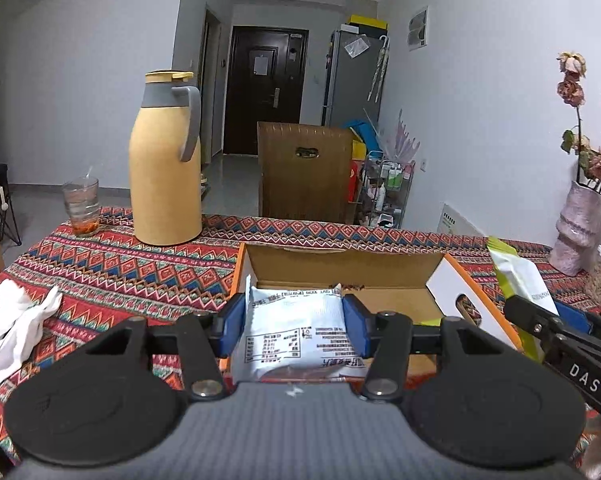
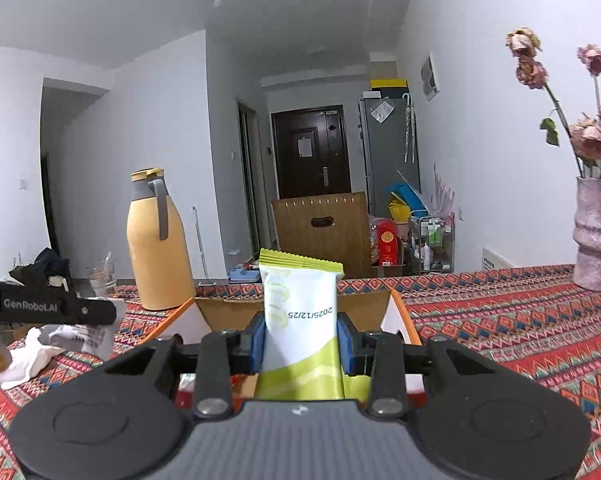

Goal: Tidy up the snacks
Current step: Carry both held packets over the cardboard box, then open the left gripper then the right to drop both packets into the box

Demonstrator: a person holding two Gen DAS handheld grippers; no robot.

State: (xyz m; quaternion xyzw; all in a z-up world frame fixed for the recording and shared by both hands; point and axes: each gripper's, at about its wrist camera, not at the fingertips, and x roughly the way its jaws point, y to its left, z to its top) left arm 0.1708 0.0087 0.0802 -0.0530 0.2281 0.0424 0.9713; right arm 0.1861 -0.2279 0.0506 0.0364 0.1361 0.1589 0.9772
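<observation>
Left gripper (image 1: pixel 295 322): blue pads clamped on a white snack packet (image 1: pixel 294 334), held over the near edge of the open cardboard box (image 1: pixel 340 264). Right gripper (image 2: pixel 300 338): clamped on a green-and-white snack packet (image 2: pixel 300 320), upright, over the box's near right side. Box sits mid-table on the patterned tablecloth (image 1: pixel 120 264); yellow thermos (image 1: pixel 166 160) stands at the far edge.

A woven patterned cloth (image 1: pixel 112 264) is spread over the counter; the open box (image 1: pixel 340 268) looks like matt cardboard, the snack packets (image 2: pixel 300 320) glossy plastic.
</observation>
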